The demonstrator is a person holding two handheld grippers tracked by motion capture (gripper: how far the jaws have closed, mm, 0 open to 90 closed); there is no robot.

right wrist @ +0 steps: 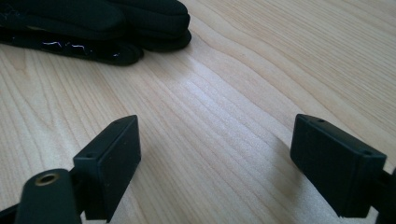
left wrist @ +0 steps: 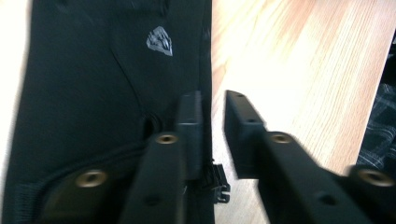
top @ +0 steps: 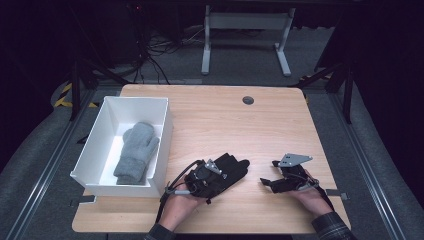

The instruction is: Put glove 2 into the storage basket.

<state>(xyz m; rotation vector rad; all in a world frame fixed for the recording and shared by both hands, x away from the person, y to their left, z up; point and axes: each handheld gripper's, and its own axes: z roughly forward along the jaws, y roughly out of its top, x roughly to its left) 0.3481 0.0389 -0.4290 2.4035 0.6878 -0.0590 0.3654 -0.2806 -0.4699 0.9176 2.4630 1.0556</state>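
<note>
Because the black glove [top: 226, 172] at the table's [top: 210, 125] six o'clock looks soft, light and floppy, its cuff edge seems the surest hold. The left gripper [left wrist: 212, 119], slightly parted, straddles that edge ungripped; the right gripper [right wrist: 215, 158] gapes empty.

Black tools [top: 267, 182], plaid sleeve [top: 331, 226].

From my end the table [top: 280, 125] looks like pale wood with a smooth, slightly shiny grain. The black glove [left wrist: 93, 93] is matt cloth with a silvery printed logo, the grey mitten [top: 134, 152] fuzzy knit, and the white box [top: 161, 135] smooth, probably plastic.
</note>
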